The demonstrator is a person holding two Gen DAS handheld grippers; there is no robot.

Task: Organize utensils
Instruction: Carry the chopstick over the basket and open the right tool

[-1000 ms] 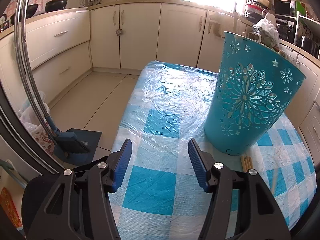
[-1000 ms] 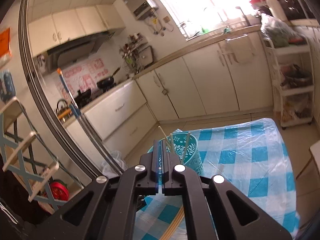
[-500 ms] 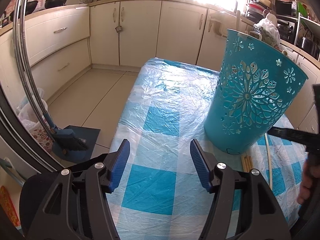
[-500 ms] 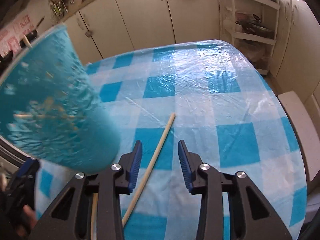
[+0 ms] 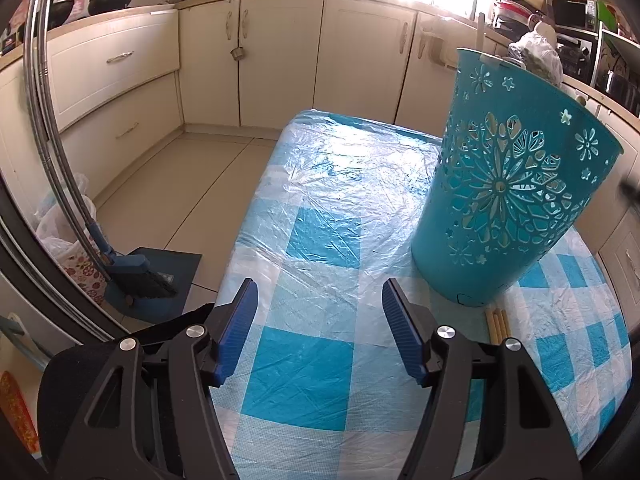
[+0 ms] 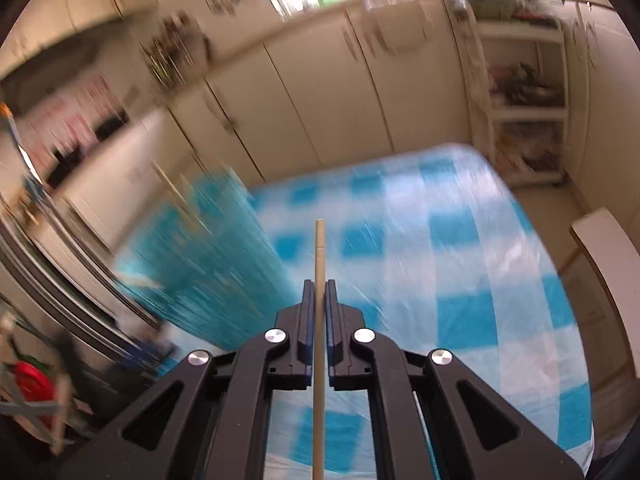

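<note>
A teal cut-out basket (image 5: 508,204) stands on the blue-checked table (image 5: 320,208), to the right of my left gripper (image 5: 318,320), which is open and empty above the cloth. Ends of wooden chopsticks (image 5: 496,324) lie at the basket's foot. In the blurred right wrist view my right gripper (image 6: 319,292) is shut on a pale wooden chopstick (image 6: 319,256) that points forward, held above the table. The basket (image 6: 216,256) is to its left, with chopsticks standing in it.
Cream kitchen cabinets (image 5: 280,60) run behind the table. A broom and dustpan (image 5: 136,276) and a metal rack pole (image 5: 48,128) stand on the floor at left. An open shelf unit (image 6: 524,92) and a white stool (image 6: 608,264) are at right.
My right gripper opened, dropped to a chopstick lying on the table, shut on it and lifted it. The left gripper stayed open and barely moved.
</note>
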